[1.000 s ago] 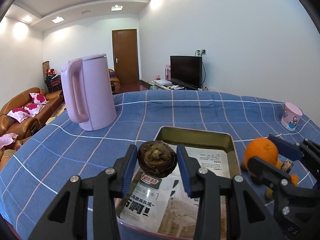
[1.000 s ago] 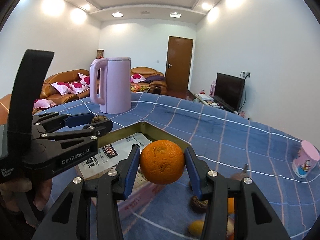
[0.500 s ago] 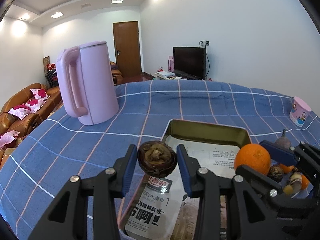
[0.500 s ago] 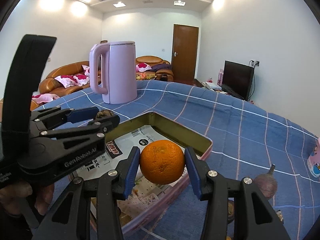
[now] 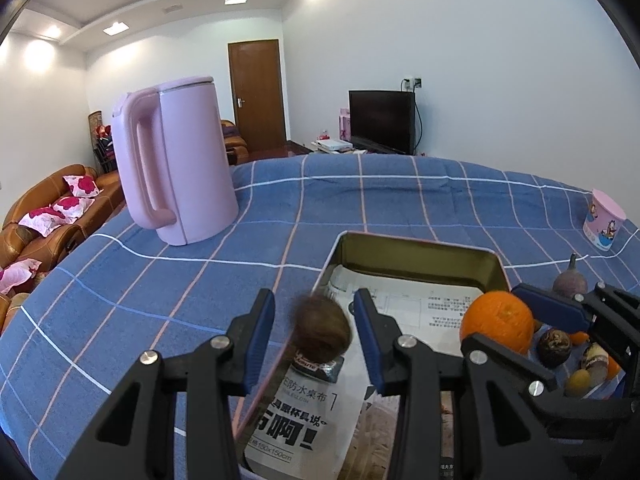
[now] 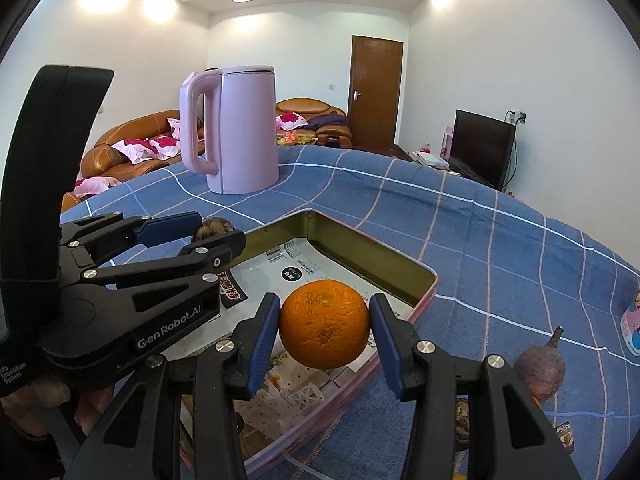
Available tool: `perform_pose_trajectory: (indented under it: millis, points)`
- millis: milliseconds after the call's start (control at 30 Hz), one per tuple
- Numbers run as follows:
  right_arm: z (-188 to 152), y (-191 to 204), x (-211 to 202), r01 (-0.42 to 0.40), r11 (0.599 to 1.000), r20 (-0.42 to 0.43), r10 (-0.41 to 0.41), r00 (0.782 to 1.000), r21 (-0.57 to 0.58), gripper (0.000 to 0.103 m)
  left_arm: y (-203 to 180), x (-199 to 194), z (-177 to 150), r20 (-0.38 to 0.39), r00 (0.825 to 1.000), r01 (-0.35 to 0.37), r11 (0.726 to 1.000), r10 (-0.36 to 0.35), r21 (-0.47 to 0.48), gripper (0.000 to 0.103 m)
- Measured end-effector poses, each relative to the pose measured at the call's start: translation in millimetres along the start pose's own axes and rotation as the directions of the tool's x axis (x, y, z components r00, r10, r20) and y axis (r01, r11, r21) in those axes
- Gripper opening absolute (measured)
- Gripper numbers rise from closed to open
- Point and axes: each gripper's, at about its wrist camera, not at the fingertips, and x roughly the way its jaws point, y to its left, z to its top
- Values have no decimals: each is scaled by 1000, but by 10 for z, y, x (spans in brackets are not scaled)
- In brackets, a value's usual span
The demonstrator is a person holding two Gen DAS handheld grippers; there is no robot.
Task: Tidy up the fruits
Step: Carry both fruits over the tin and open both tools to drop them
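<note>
Orange round citrus fruit sits clamped between the right gripper's blue pads, over the paper-lined metal tray's 5 o'clock edge. Left gripper, at 9 o'clock from it, has its fingers spread apart; a blurred brown round fruit lies between them, contact unclear.

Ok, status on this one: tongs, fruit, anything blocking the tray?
Left tongs open, brown fruit blurred between the fingers, apparently dropping. Right tongs shut on orange, over the tray. Only printed paper inside.
</note>
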Motion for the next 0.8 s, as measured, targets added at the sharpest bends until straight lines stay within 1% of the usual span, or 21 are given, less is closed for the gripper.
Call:
perform_pose_trajectory:
  millis: [67,100,233,333,467,533,667,800]
  points:
    - [1,-4,6,0,1000,-3,0,1000,4,50,3,-3,-1,3,1000,-7,1000,7,-1,44]
    - [0,-10,10,6,1000,-5,-6,1000,7,52,10,-2,-3,1,1000,-7,1000,7,-5,45]
    - [-3,-40,-4,14,1000,5,-14,1000,22,60,54,-28,-13,6,1000,-10,999,10,-37,56]
    - [-3,-39,-24,23,999,19,-23,1000,22,62,71,-64,-22,19,1000,-15,999,16,-52,61]
    - [-11,-53,-80,39,999,43,-40,998,31,62,73,-115,-34,21,1000,1,998,1,-67,65]
    - [-29,-66,-127,48,998,53,-50,997,33,63,55,-157,-35,27,1000,10,998,-8,-67,69]
    - [-97,-90,-258,100,995,64,-102,993,20,63,-32,-276,-35,48,998,38,997,-35,-60,70]
    - [-220,-201,-490,145,989,76,-146,986,25,63,-150,-400,-48,64,996,70,996,-67,-51,74]
